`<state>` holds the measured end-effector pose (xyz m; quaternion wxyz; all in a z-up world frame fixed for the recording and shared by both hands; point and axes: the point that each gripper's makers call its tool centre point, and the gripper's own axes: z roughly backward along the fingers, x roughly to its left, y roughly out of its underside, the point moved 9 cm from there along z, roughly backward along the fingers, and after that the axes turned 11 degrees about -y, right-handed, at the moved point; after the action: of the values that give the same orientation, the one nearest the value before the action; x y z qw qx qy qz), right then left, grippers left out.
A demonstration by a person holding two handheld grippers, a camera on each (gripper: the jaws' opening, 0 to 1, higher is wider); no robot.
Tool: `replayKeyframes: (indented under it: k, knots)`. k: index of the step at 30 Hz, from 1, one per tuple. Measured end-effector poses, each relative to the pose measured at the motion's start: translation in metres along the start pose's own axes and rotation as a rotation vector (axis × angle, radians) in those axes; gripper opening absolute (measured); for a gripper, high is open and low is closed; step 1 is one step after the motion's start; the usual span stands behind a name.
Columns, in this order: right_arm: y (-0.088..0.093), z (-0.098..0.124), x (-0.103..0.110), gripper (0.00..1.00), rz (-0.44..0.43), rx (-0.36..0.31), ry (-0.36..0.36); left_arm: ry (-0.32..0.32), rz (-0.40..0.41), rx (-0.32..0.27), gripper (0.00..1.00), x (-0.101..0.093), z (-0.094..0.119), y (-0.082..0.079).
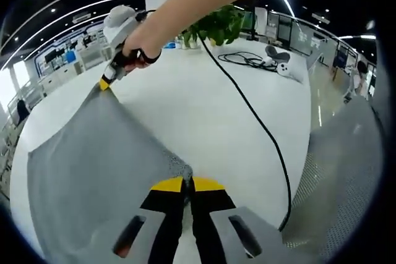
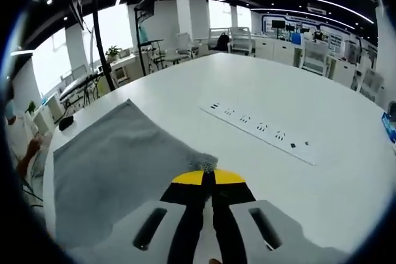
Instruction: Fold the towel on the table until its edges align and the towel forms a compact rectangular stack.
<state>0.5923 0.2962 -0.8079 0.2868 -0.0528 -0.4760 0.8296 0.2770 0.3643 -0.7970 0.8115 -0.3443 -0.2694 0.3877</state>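
Two corners of the grey towel (image 1: 93, 171) are pinched at once. In the left gripper view, the left gripper (image 1: 187, 185) has its yellow-tipped jaws pressed together on a near corner of the cloth, which spreads away to the left over the white table (image 1: 204, 109). At the far corner the right gripper (image 1: 106, 83), held in a person's hand (image 1: 143, 42), bites the towel's edge. A black cable (image 1: 260, 122) trails across the table on the right, toward a plant (image 1: 216, 26) at the far side.

In the right gripper view, the right gripper (image 2: 207, 176) shows its jaws clamped on a towel (image 2: 111, 159) corner, with the cloth lying flat to the left. A white power strip (image 2: 260, 129) lies well apart on the right.

As I judge it, the thin pinches could slip once the fold begins, dropping a corner and skewing the edges; uneven lifting would wrinkle the layer; the cable could snag the left hand's sweep.
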Motion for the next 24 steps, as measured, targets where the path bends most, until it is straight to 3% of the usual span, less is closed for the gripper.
replayKeyframes:
  k: [7,16,24]
  knots:
    - [-0.006,0.026,-0.001,0.01,-0.018,-0.014,0.036,0.009,0.033,-0.073,0.03,-0.012,0.01,-0.018]
    - [-0.022,0.047,-0.001,0.01,0.004,-0.043,0.061,0.031,-0.011,-0.141,0.03,-0.024,0.018,-0.04]
    - [-0.039,0.07,0.009,0.01,0.014,-0.07,0.095,0.033,0.01,-0.217,0.03,-0.028,0.04,-0.058]
